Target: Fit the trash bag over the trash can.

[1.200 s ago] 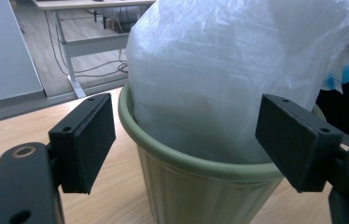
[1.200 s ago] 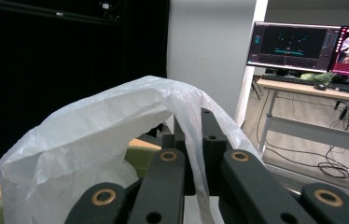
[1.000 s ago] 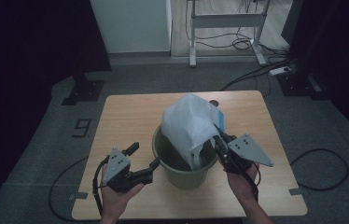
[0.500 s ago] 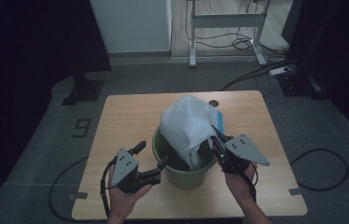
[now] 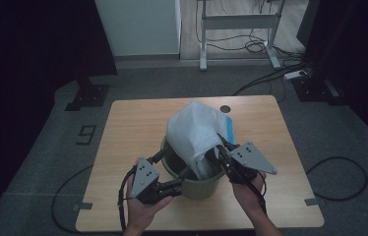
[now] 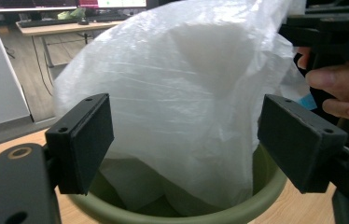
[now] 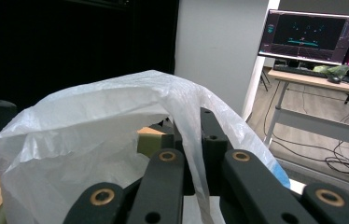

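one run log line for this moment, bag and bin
left gripper: open, fingers flank white bag | right gripper: shut on white bag edge | green bin: upright on table, bag partly inside

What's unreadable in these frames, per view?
- High view: the bottom of the green bin is hidden by the white plastic bag. The blue item behind the bag is mostly covered, so what it is stays unclear.
- Left gripper view: the bag covers the bin's far rim; the left gripper stands open around it.
- Right gripper view: the right gripper is shut on the bag film, which drapes over its pad tips.
- Monitor text: too small.
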Available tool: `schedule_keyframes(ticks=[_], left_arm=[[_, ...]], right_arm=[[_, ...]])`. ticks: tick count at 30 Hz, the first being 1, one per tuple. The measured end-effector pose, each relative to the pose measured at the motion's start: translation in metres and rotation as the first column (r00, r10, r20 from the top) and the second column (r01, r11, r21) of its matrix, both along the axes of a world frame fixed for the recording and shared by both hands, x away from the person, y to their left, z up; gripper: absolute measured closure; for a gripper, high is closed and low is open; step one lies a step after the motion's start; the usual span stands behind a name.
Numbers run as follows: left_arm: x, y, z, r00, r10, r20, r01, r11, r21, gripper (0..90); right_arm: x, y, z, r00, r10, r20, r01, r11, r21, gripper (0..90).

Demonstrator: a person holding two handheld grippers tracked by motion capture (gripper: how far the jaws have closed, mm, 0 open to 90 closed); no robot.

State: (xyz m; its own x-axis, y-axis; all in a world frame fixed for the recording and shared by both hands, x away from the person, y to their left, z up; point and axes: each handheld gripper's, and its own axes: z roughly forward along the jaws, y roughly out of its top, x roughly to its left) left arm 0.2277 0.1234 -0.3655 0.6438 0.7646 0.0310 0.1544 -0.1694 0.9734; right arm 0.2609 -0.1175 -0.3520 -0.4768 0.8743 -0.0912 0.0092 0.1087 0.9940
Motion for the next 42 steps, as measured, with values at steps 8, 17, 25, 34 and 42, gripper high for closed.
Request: schedule_keyframes(ticks=[8, 17, 25, 34, 42], left_arm=[[0.008, -0.016, -0.002, 0.9990, -0.037, 0.024, 0.036, 0.9993, 0.012, 44.1], [0.014, -0.015, -0.003, 0.9964, -0.085, 0.000, 0.085, 0.9964, 0.011, 80.9], [0.018, -0.007, -0.002, 0.9982, -0.060, 0.001, 0.060, 0.9980, -0.020, 89.6], [0.018, 0.004, 0.001, 0.9992, -0.037, -0.013, 0.036, 0.9964, -0.076, 89.7], [0.019, 0.009, 0.003, 0.9993, -0.037, -0.008, 0.036, 0.9959, -0.083, 89.7]], right_arm=[[-0.004, 0.002, 0.000, 0.9998, 0.019, 0.004, -0.019, 1.000, 0.007, 86.0], [-0.007, -0.001, -0.002, 0.9992, 0.040, 0.003, -0.040, 0.999, 0.016, 84.3], [-0.016, -0.003, -0.011, 0.9996, 0.026, -0.009, -0.026, 1.000, 0.012, 58.6], [-0.044, -0.010, -0.038, 0.9970, -0.072, -0.028, 0.071, 0.997, -0.039, 38.4], [-0.038, -0.022, -0.051, 0.9948, -0.066, -0.078, 0.064, 0.998, -0.024, 63.3]])
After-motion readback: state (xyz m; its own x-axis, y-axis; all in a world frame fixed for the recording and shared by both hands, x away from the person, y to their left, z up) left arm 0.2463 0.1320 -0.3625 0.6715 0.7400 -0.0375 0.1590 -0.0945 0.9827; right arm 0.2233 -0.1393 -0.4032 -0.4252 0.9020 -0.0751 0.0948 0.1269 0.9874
